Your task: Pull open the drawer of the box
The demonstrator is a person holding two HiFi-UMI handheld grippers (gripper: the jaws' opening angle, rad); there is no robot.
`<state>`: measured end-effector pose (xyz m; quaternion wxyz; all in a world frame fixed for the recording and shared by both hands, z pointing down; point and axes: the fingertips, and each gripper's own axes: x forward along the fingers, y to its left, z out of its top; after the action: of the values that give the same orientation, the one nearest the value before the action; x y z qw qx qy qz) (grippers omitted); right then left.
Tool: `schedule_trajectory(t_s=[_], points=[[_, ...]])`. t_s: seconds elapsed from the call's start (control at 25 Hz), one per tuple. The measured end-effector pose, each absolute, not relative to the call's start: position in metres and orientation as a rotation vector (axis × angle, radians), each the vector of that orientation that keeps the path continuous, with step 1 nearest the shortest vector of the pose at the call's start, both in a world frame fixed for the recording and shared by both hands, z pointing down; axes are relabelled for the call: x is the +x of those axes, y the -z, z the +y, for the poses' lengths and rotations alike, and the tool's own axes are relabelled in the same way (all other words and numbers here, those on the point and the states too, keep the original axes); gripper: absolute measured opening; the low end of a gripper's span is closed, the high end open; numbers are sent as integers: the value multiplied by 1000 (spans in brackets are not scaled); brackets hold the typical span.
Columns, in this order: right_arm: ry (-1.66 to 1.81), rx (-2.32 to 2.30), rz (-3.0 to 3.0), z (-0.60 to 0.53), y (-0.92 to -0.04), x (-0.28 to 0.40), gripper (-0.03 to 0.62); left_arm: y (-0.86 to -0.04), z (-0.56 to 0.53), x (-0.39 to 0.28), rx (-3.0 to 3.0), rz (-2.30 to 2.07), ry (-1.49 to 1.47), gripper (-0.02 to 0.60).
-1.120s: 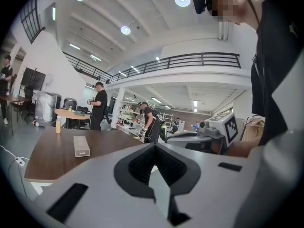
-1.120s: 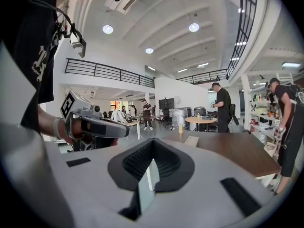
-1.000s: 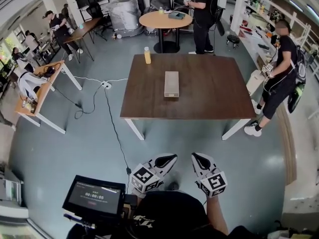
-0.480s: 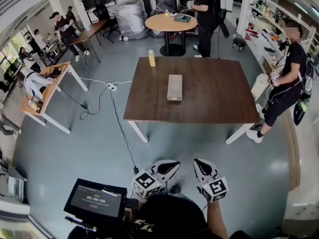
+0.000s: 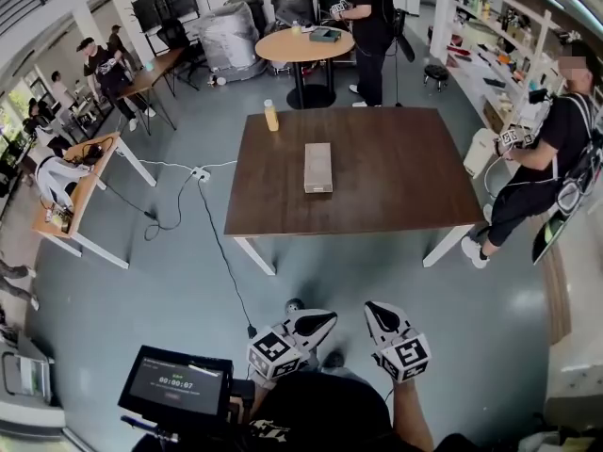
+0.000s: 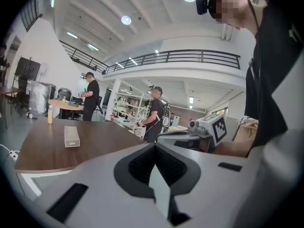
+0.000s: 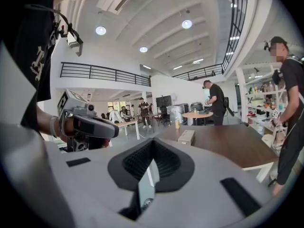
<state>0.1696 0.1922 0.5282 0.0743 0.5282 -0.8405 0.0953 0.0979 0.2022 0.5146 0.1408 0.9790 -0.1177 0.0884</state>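
The box [image 5: 318, 168] is a long pale grey block lying on the brown table [image 5: 396, 177], well ahead of me; its near end faces me. It also shows in the left gripper view, where the box [image 6: 71, 137] is small at the left, and in the right gripper view, with the box [image 7: 186, 137] near the middle. My left gripper [image 5: 323, 320] and right gripper [image 5: 372, 309] hang low, close to my body and far short of the table. Both are shut with nothing between their jaws.
A yellow bottle [image 5: 271, 116] stands at the table's far left corner. A person [image 5: 542, 172] stands at the table's right side, another by a round table [image 5: 303, 45] behind. A cable [image 5: 212, 243] runs across the floor on the left. A monitor [image 5: 176, 384] sits at my lower left.
The table and box have shifted a little in the head view as I move. The person on the right has changed stance. Both grippers stay shut in the same place.
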Motion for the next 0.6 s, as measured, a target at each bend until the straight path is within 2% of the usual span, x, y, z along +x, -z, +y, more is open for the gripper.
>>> schedule_trajectory(t_s=[0.6], points=[[-305, 1513, -2519, 172, -529, 153, -14, -513, 176, 82, 2791, -424, -194, 5]])
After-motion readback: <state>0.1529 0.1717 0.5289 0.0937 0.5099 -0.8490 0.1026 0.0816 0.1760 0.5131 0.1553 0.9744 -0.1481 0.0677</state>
